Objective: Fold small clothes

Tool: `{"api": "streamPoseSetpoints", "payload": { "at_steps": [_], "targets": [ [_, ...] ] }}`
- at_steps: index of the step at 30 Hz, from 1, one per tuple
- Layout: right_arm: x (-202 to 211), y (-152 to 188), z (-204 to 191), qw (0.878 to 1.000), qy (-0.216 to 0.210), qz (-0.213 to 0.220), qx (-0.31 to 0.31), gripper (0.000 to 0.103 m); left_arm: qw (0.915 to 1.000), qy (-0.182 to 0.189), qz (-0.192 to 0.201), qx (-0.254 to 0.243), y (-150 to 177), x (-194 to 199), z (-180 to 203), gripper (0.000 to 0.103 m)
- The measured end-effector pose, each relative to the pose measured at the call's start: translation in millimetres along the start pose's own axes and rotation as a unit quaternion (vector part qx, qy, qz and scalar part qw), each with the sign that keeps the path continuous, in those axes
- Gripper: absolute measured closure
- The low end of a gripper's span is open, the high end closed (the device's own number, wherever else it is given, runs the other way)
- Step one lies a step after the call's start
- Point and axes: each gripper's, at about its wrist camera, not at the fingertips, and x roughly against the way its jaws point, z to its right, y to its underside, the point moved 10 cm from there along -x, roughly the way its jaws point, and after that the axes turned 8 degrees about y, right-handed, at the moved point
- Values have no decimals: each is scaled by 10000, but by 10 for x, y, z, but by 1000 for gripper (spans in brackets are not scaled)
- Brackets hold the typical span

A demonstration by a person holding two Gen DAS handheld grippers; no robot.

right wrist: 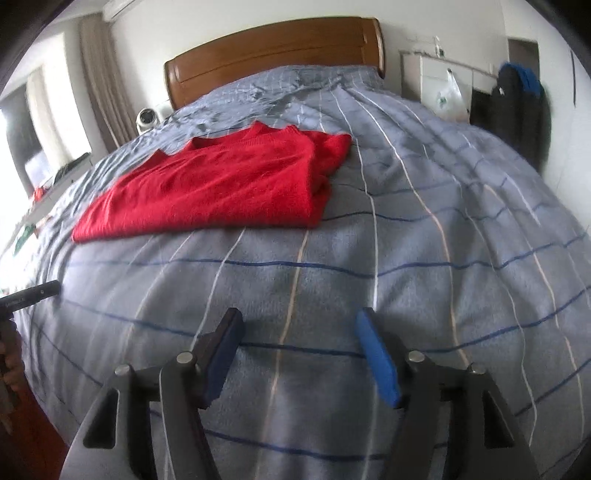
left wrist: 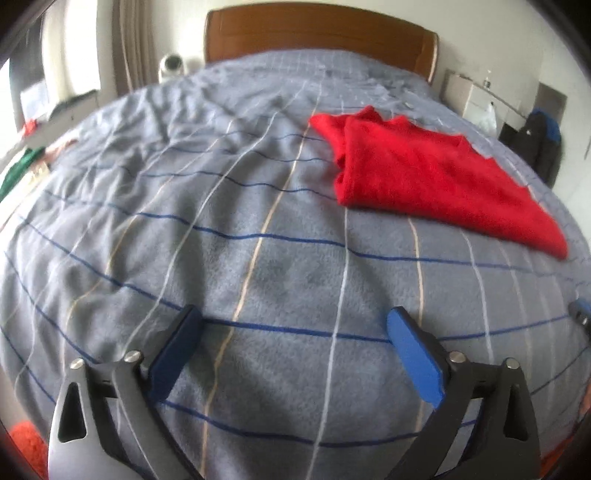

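Note:
A red knitted sweater (left wrist: 424, 173) lies folded flat on the grey striped blanket (left wrist: 258, 258). In the left wrist view it is ahead and to the right; in the right wrist view the sweater (right wrist: 221, 184) is ahead and to the left. My left gripper (left wrist: 291, 321) is open and empty, hovering above bare blanket, well short of the sweater. My right gripper (right wrist: 299, 325) is open and empty too, above bare blanket in front of the sweater. The tip of the left gripper shows at the left edge of the right wrist view (right wrist: 37, 291).
A wooden headboard (left wrist: 317, 33) stands at the far end of the bed. A white cabinet (right wrist: 439, 85) and a dark jacket (right wrist: 517, 99) are to the right. A window, curtain (left wrist: 133, 40) and a cluttered ledge (left wrist: 29, 147) are to the left.

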Motion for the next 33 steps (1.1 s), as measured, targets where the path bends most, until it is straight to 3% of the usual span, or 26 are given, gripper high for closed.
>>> {"api": "streamPoseSetpoints", "payload": {
  "at_steps": [7,22,33],
  "targets": [
    [-63,48,-75,9989,231,389,98,16,9994,-116,251,-228,19,-10,51,0],
    [-65,76,-74,9969,257,725,142,14,9986,-251,359,-291,56,2,53,0],
    [-125,68,-89,9977,392,495,255,12,9986,-245,347,-302,58,-22,46,0]
  ]
}}
